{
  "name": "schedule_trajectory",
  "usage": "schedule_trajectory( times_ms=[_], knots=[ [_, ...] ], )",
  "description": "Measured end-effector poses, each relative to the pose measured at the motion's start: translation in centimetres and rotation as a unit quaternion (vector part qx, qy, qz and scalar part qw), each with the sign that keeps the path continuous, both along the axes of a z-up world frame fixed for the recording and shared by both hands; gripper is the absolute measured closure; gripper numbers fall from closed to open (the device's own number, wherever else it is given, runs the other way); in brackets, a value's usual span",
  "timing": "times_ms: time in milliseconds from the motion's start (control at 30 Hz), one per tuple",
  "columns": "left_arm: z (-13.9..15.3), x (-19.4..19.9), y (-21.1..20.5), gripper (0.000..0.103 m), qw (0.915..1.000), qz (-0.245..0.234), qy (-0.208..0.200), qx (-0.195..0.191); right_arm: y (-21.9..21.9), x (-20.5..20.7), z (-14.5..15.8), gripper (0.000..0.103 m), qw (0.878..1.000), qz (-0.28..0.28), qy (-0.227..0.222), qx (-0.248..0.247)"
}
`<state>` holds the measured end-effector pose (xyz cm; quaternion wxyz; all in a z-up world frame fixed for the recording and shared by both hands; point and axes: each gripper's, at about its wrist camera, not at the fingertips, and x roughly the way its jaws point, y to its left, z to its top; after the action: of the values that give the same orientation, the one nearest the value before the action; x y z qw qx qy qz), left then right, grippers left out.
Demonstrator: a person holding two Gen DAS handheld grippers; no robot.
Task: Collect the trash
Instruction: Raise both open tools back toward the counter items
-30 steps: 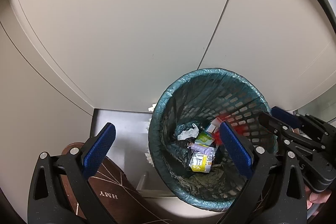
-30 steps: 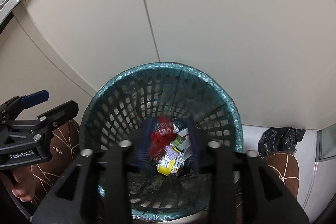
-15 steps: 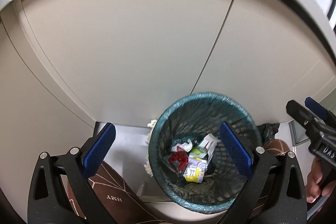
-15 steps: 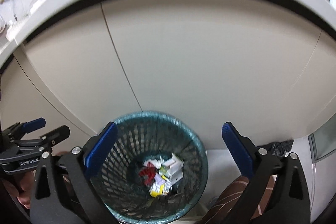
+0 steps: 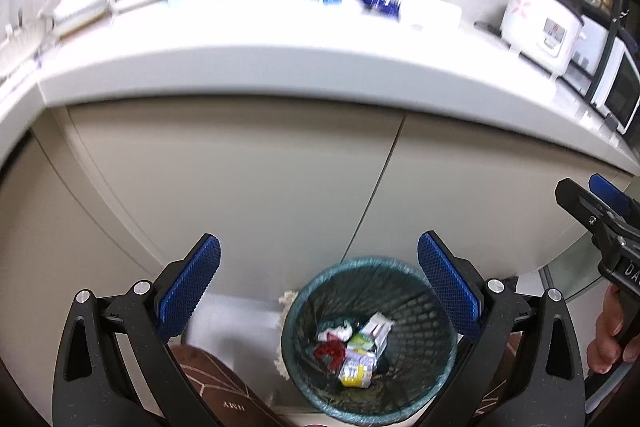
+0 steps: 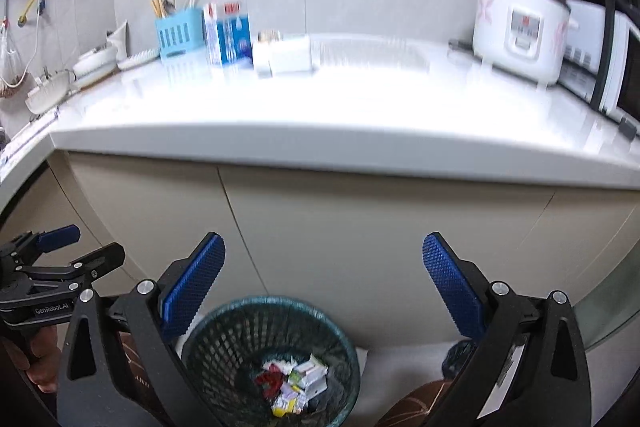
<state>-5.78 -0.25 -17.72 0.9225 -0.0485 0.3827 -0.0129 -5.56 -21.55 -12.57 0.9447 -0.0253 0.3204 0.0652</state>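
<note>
Wastebasket (image 6: 270,359) on floor before cabinet (image 6: 360,247); trash (image 6: 294,383) inside; rice cooker (image 6: 520,31) on countertop (image 6: 360,107) above.

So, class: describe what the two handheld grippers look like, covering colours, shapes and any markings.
Both the left gripper and the right gripper have black angular frames with triangular cut-outs and silver rivets. Their fingers end in flat blue pads with a fine gridded texture. White "GenRobot.AI" lettering marks the left one's body.

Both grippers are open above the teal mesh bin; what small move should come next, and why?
Probably swing the empty right gripper toward the white counter. The red scrap already lies inside the teal mesh bin, and the left gripper holds nothing either.
</note>
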Motion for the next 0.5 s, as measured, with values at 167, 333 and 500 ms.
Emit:
schedule_trajectory(
  times_ms=[167,333,500],
  knots=[
    [4.1,0.2,-0.3,0.006,0.9995,0.001,-0.031,0.01,0.0,0.1,3.6,0.008,1.0,0.0,-0.021,0.004],
    [7.6,1.0,-0.5,0.006,0.9985,0.005,-0.053,0.011,-0.1,0.7,6.5,0.008,0.999,0.004,-0.042,0.0],
    [10.2,2.1,-0.2,0.006,0.9974,0.011,-0.069,0.019,-0.4,1.6,8.8,0.008,0.998,0.003,-0.056,0.004]
  ],
)
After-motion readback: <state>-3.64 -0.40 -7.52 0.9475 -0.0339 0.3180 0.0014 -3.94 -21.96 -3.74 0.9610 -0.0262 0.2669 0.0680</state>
